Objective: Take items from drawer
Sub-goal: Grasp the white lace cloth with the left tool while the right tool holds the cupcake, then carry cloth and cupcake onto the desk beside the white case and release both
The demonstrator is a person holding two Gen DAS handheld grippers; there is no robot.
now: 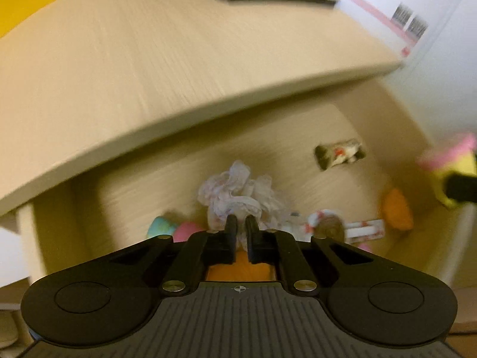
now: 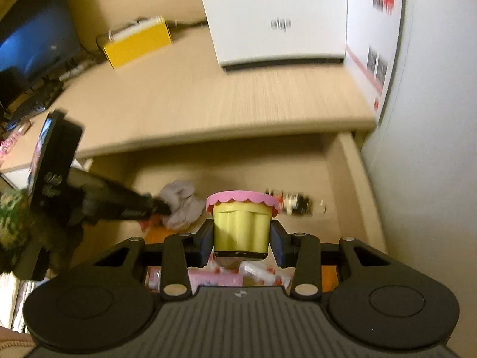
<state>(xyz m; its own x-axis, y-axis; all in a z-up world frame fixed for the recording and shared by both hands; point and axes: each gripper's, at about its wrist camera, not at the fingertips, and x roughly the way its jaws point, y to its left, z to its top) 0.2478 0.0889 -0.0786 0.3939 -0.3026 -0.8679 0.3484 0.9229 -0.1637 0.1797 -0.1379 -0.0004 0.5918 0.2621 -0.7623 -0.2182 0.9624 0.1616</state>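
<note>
Tools are working the drawer (image 2: 351,179): right tool (image 2: 241,240) is clamping a yellow tub (image 2: 240,229), best lifted level; left tool (image 1: 241,232), nearly closed, is pinching crumpled cloth (image 1: 235,194).

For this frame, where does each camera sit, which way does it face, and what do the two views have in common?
Left wrist: on the left gripper, looking down into the open drawer; its fingers pinch a crumpled cloth.
Right wrist: on the right gripper, facing the drawer and desk top, holding a yellow tub; the left gripper and a sleeve show at left.
Shared: drawer, cloth, tub, desk top.
</note>
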